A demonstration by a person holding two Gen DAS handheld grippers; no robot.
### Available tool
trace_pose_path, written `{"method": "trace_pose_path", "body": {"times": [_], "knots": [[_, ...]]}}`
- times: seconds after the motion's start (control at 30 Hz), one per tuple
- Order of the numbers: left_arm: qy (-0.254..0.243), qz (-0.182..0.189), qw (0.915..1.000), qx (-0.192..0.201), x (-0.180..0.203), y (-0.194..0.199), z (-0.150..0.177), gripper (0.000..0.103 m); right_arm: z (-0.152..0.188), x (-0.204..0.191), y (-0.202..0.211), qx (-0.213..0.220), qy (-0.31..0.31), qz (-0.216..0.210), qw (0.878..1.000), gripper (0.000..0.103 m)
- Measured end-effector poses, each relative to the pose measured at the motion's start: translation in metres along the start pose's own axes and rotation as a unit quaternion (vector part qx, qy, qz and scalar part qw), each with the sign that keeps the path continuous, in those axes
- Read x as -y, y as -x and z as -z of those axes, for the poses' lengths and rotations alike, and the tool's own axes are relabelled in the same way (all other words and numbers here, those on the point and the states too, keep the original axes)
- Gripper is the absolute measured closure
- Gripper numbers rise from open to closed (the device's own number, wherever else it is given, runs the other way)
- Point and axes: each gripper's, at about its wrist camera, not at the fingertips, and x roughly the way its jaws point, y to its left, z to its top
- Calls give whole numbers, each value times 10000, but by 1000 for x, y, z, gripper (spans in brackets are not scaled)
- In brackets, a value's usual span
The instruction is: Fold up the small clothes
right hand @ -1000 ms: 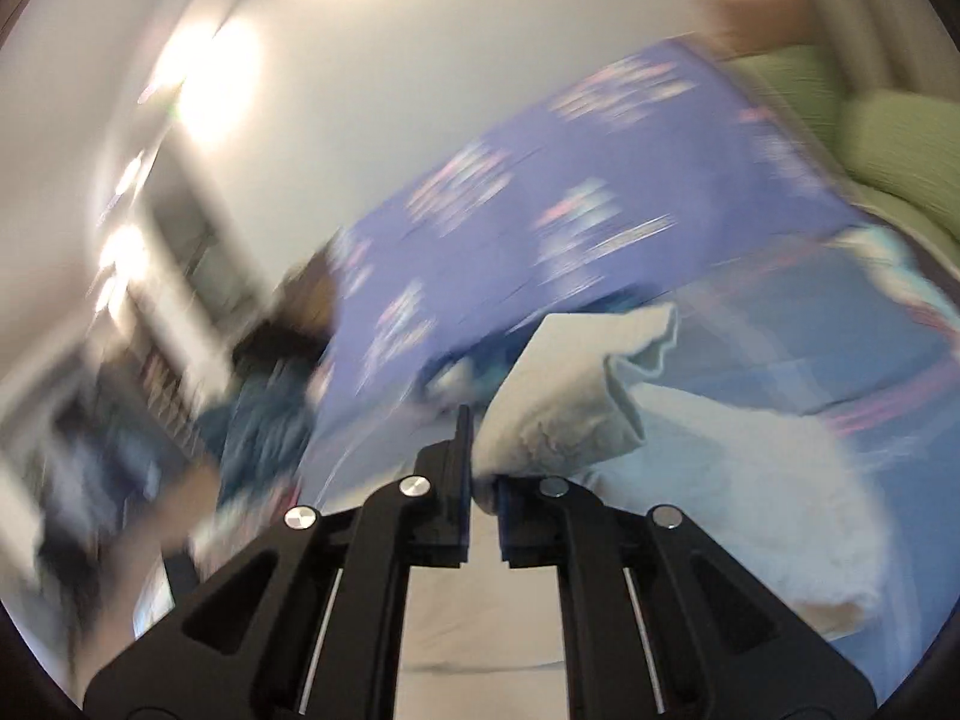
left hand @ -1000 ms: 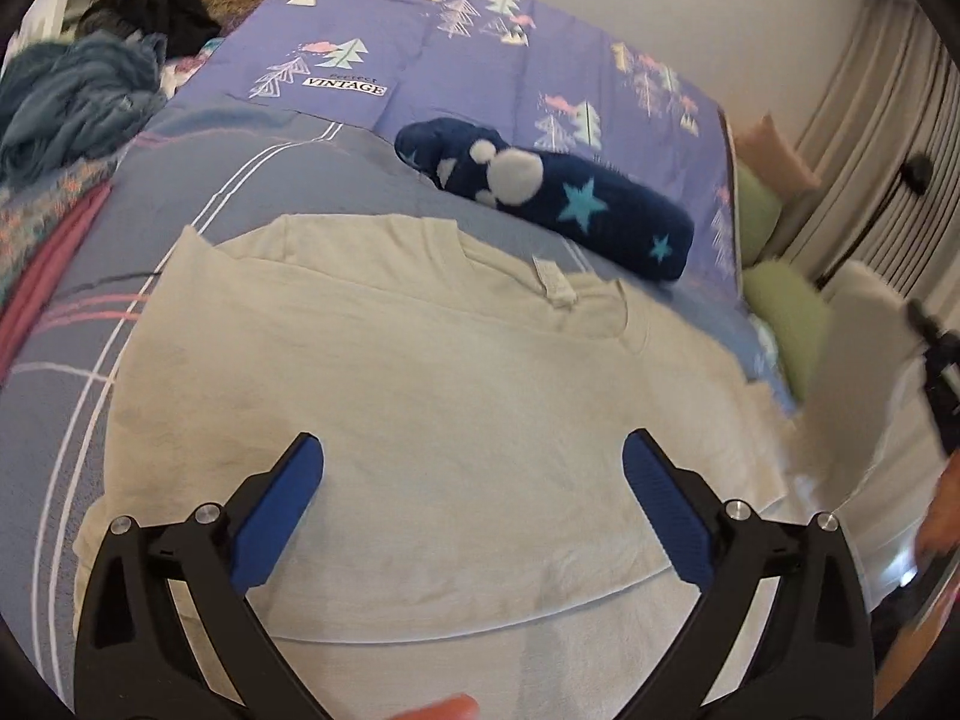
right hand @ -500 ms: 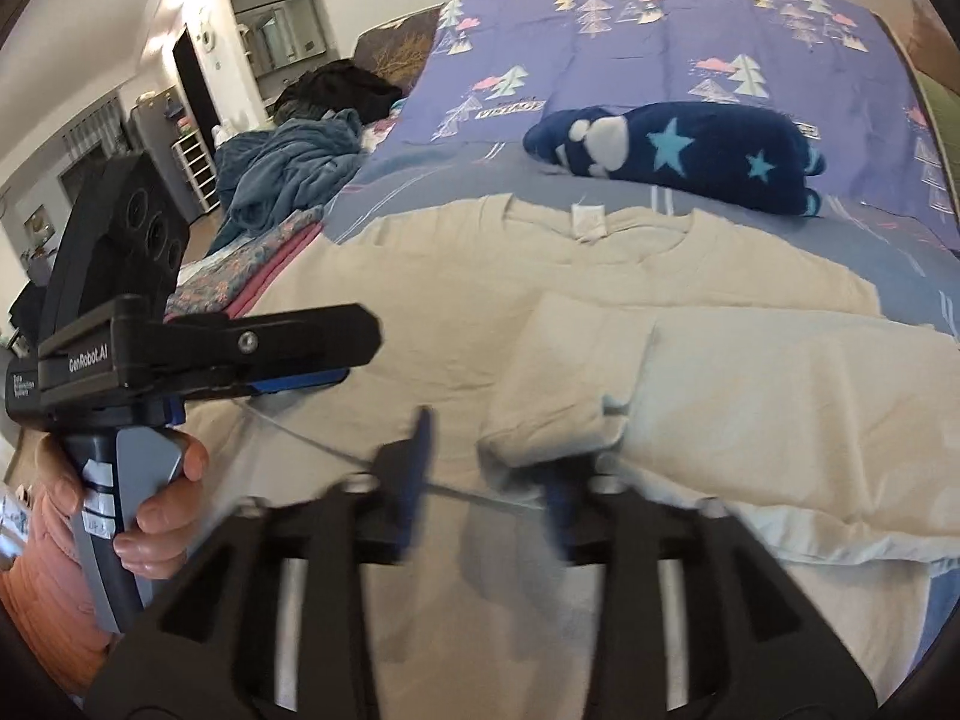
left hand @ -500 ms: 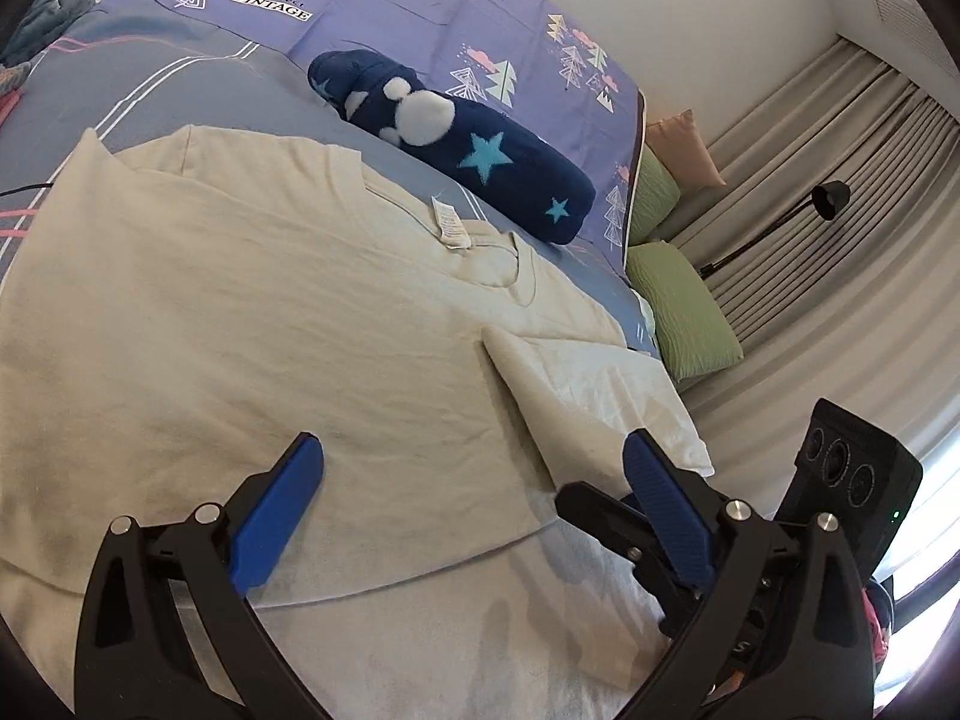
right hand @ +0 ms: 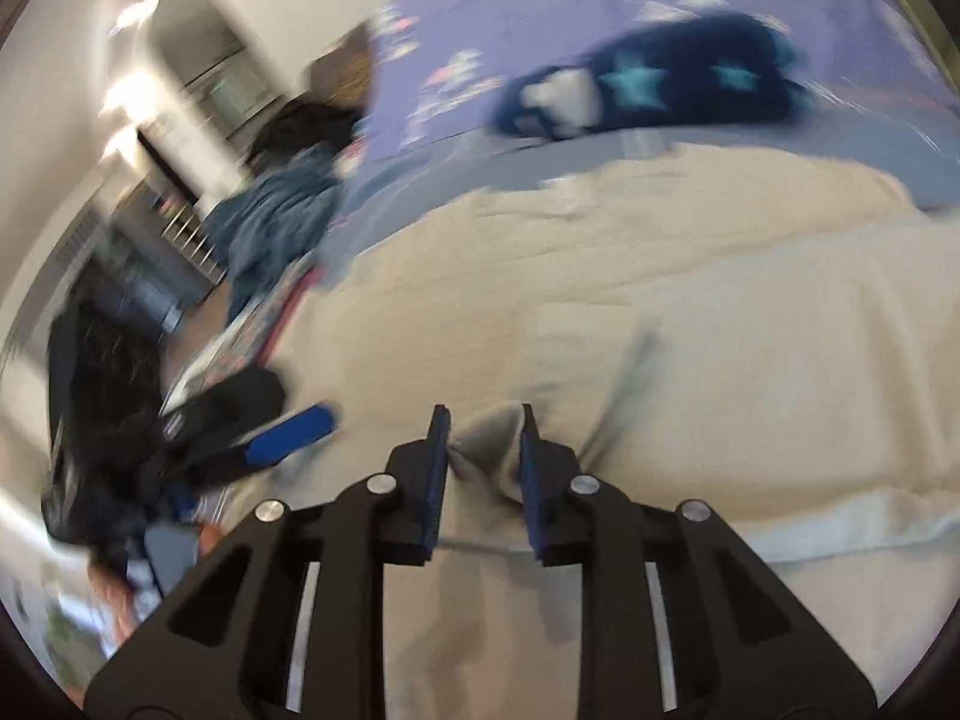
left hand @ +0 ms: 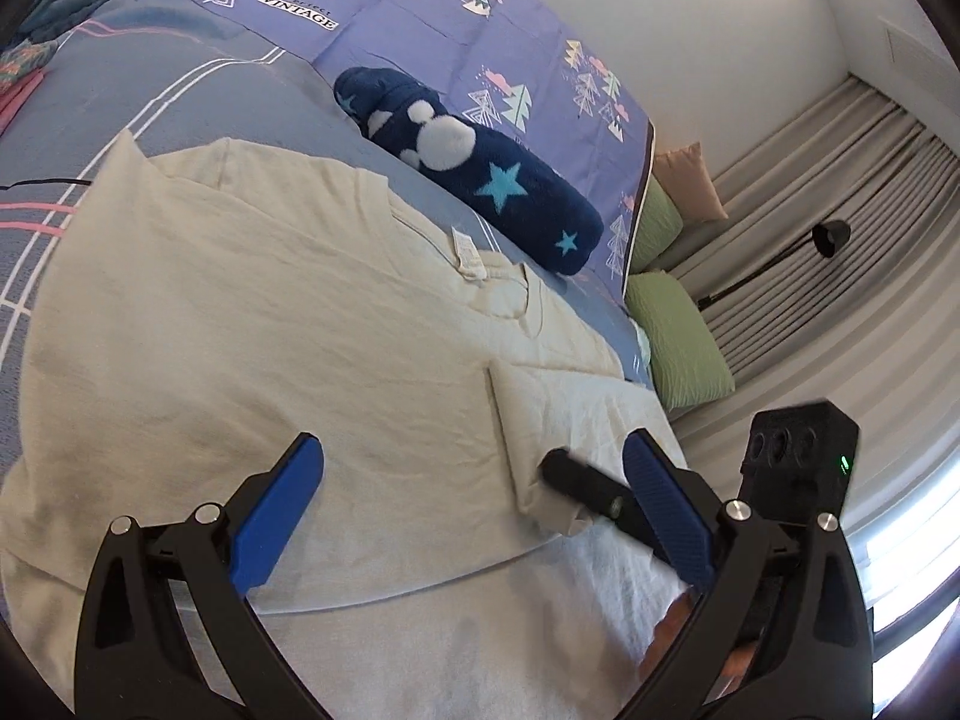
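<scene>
The shirt is cream and lies flat on the bed, collar toward the purple cover. A white label sits inside the collar. One sleeve is folded inward over the body of the shirt; its folded edge runs from the shoulder toward the hem.

The right gripper is at the corner of that sleeve. A bunched fold of shirt fabric sits between its blue fingers, which stand a narrow gap apart with the cloth filling it; whether they press on the cloth cannot be told, as this view is motion-blurred. In the left wrist view one black finger of the right gripper meets the sleeve corner.

The left gripper is above the shirt's lower half, near the hem. Its fingers are wide apart and hold nothing. It appears blurred in the right wrist view, left of the sleeve corner.

Beyond the shirt's collar, a navy plush roll with white spots and blue stars lies on the bed, just beside the collar. Past the shirt's folded side stand green cushions, a peach cushion, a black lamp and grey curtains.
</scene>
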Motion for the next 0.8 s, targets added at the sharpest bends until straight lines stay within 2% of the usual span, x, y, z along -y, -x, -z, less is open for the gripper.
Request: {"method": "trace_pose_path", "body": {"times": [0.07, 0.13, 0.2, 0.23, 0.3, 0.47, 0.57, 0.67, 0.73, 0.77, 0.8], "knots": [[73, 136, 9999, -72, -3, 0, -1, 3, 10, -27, -1, 14, 777, 123, 9969, 87], [75, 222, 9996, -170, -2, -3, 0, 3, 19, -39, 0, 1, 1188, 222, 9927, 87], [-66, 269, 9992, -277, 4, -6, 3, 3, 27, -42, 5, -30, 1395, 246, 9899, 79], [-173, 271, 9990, -319, 9, -8, 5, 3, 29, -40, 7, -38, 1395, 237, 9899, 65], [-305, 257, 9985, -379, 14, -12, 7, 3, 33, -35, 17, 37, 1362, 267, 9903, 55], [-477, 58, 9980, -411, 23, -18, 6, 3, 38, -5, 42, 73, 948, 514, 9941, 55], [-914, -175, 9942, -544, 44, -27, 5, 11, 42, 15, 54, 124, 666, 751, 9949, 55], [-1826, -686, 9778, -769, 79, -48, 11, 18, 51, 36, 69, 142, 382, 1044, 9937, 53], [-2560, -1152, 9552, -934, 102, -71, 20, 23, 55, 44, 76, 164, 251, 1103, 9934, 50], [-2992, -1489, 9367, -1043, 113, -88, 26, 24, 57, 47, 80, 182, 185, 1110, 9935, 49], [-3237, -1742, 9233, -1116, 118, -99, 32, 28, 60, 51, 85, 216, 103, 1110, 9935, 47]]}}
